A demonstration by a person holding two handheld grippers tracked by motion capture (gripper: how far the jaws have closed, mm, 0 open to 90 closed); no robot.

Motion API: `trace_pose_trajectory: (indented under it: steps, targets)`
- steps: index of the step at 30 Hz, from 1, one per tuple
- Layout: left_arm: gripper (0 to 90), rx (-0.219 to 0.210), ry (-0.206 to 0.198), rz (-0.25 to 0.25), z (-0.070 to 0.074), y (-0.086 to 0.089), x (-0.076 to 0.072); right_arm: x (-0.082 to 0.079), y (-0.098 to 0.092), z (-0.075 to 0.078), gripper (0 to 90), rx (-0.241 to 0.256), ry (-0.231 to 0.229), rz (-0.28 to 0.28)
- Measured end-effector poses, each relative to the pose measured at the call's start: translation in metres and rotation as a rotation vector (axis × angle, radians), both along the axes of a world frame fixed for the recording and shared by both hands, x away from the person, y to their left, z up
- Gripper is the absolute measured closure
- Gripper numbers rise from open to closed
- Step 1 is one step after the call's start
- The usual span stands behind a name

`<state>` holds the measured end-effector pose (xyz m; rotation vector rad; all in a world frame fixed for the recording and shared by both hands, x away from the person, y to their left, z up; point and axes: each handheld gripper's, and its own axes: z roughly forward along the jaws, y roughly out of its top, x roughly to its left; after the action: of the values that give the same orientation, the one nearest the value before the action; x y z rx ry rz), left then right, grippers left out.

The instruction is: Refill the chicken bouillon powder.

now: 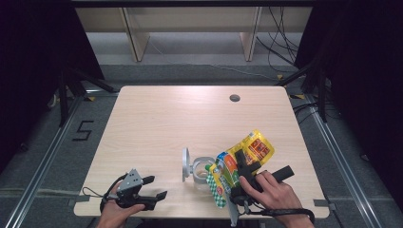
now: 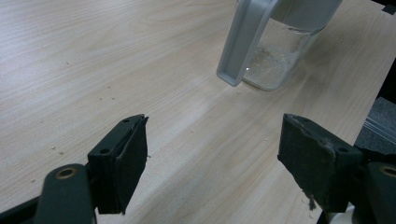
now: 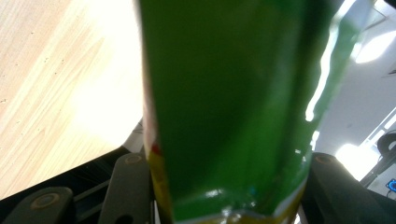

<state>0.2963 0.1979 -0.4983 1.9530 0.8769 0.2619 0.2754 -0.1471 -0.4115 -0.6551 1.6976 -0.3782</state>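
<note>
Gripping the snack bag [image 1: 247, 154] in my right gripper [image 1: 240, 164], tipped over the clear jar [image 1: 202, 171]. My left gripper [image 1: 154, 187] sits open, well left of it.

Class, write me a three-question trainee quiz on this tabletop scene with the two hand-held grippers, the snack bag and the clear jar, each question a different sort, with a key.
1. True or false: the left gripper is clamped on the clear jar.
2. Multiple choice: what does the right gripper hold? A) a metal spoon B) a green and yellow snack bag C) a jar lid
3. Fill in: the jar stands on the wooden ____.

Key
1. False: its jaws stand wide apart above the bare wood, short of the jar.
2. B: the jaws press the bag from both sides in the right gripper view.
3. table
</note>
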Motion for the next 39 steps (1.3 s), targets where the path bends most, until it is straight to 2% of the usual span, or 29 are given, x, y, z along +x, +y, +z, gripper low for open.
trace_pose_trajectory:
  steps: [1,2,3,4,5,13,14,15,19,22,24,26,27,34,37,39]
  targets:
    - [23.4,0.000,-0.001,-0.001,0.000,0.000,0.000,-0.001,-0.001,-0.002,54.6,0.017,-0.003,-0.003]
    - [23.4,0.002,-0.003,0.003,0.000,0.000,0.000,-0.001,-0.002,-0.003,54.6,0.037,0.017,-0.016]
    - [23.4,0.007,-0.010,-0.001,0.000,0.000,0.000,0.000,0.000,-0.002,54.6,0.006,0.008,0.013]
    - [23.4,0.005,-0.018,-0.008,0.000,0.000,0.000,0.000,0.000,-0.001,54.6,0.001,0.016,0.011]
    - [23.4,0.014,-0.017,-0.011,0.001,0.000,0.000,0.000,-0.001,-0.002,54.6,0.016,0.013,-0.001]
    - [23.4,-0.002,-0.017,-0.004,0.000,-0.001,0.000,0.000,-0.002,-0.002,54.7,0.004,0.009,0.000]
    - [23.4,-0.001,-0.017,-0.004,0.000,-0.001,0.000,0.000,-0.002,-0.001,54.7,-0.009,0.008,0.008]
    - [23.5,0.014,-0.018,-0.011,0.001,0.000,0.000,-0.001,-0.002,-0.001,54.7,0.000,0.005,0.001]
    - [23.5,0.011,-0.016,-0.013,0.000,0.000,0.001,-0.002,-0.003,0.000,54.7,0.002,-0.014,0.006]
    - [23.5,0.009,-0.003,0.002,0.000,0.001,0.000,-0.003,-0.003,0.000,54.8,0.005,0.003,0.002]
    - [23.4,0.006,-0.002,0.002,0.000,0.001,0.001,-0.002,-0.003,0.002,54.9,-0.019,0.008,0.019]
    - [23.5,0.006,-0.005,0.003,0.000,0.001,0.001,-0.002,-0.005,0.000,55.0,0.020,0.007,-0.007]
    - [23.5,0.007,-0.006,0.003,0.000,0.001,0.000,0.001,-0.003,0.003,55.1,-0.020,0.012,0.022]
    - [23.5,0.015,-0.015,-0.007,0.000,0.002,0.001,0.003,-0.002,0.005,55.3,-0.035,0.023,0.030]
    - [23.5,0.007,-0.002,0.003,0.000,0.001,0.000,0.004,-0.002,0.007,55.4,-0.046,0.030,0.036]
    - [23.5,0.008,-0.005,0.004,0.000,0.001,0.001,0.006,-0.001,0.010,55.4,-0.080,0.025,0.047]
